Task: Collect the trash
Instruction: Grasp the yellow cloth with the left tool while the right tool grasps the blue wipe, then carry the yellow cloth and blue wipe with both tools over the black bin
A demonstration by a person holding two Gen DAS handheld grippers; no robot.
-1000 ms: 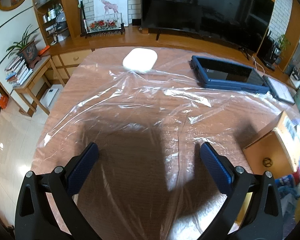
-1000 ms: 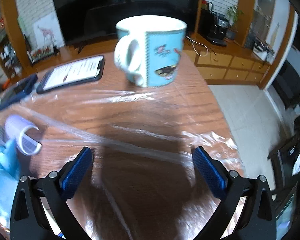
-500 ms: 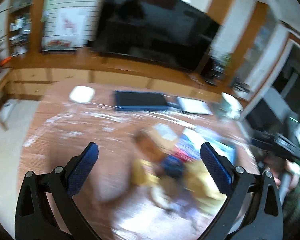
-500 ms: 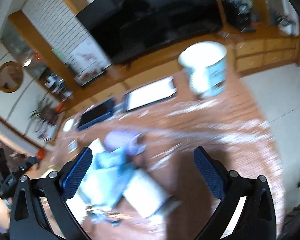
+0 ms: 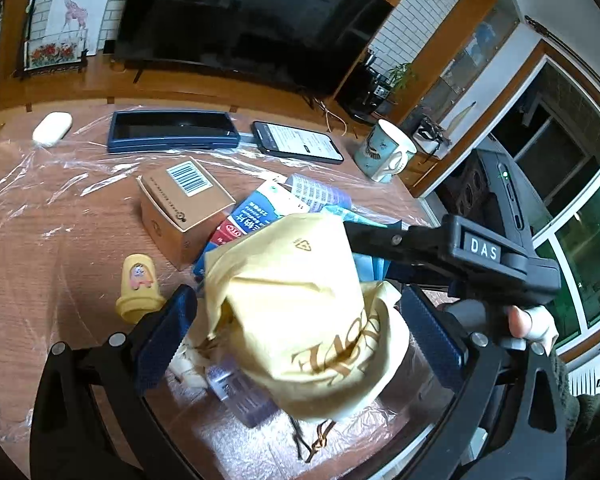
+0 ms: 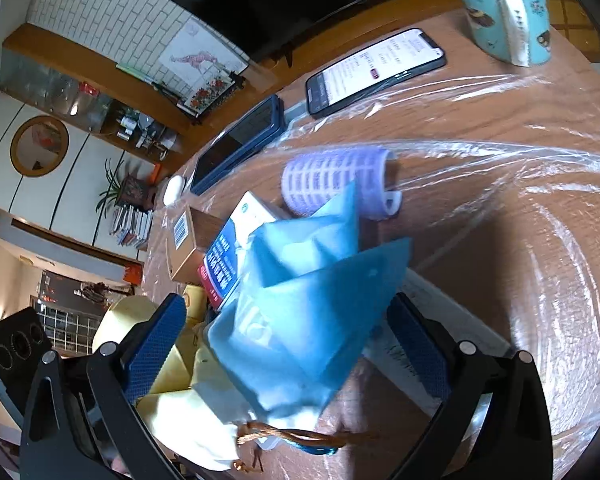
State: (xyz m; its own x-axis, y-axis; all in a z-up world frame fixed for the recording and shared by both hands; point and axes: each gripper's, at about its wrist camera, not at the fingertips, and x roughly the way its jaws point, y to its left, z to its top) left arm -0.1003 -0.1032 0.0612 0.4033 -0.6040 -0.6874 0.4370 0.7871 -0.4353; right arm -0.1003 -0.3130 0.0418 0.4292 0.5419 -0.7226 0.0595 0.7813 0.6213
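Note:
A trash pile lies mid-table on clear plastic film. In the left wrist view, a crumpled yellow bag (image 5: 300, 312) fills the gap of my open left gripper (image 5: 300, 336). Behind it are a cardboard box (image 5: 184, 204), a blue-and-white carton (image 5: 252, 216), a purple hair roller (image 5: 320, 192) and a small yellow cup (image 5: 138, 284). The right gripper's black body (image 5: 460, 248) reaches in from the right. In the right wrist view, a blue bag (image 6: 308, 300) stands between the wide-apart fingers of my right gripper (image 6: 286, 346). The yellow bag (image 6: 172, 380) lies at its left, the roller (image 6: 340, 184) beyond.
At the table's far side lie a tablet (image 5: 172, 130), a lit phone (image 5: 296, 142), a white oval device (image 5: 52, 128) and a blue mug (image 5: 386, 152) near the right edge. A hand (image 5: 528, 320) holds the right gripper. Twisted bag handles (image 6: 296, 440) trail by the front edge.
Both grippers swung from bare stretches of the film-covered table to the trash pile in the middle. Their fingers stay as wide apart as before, now with a bag between each pair.

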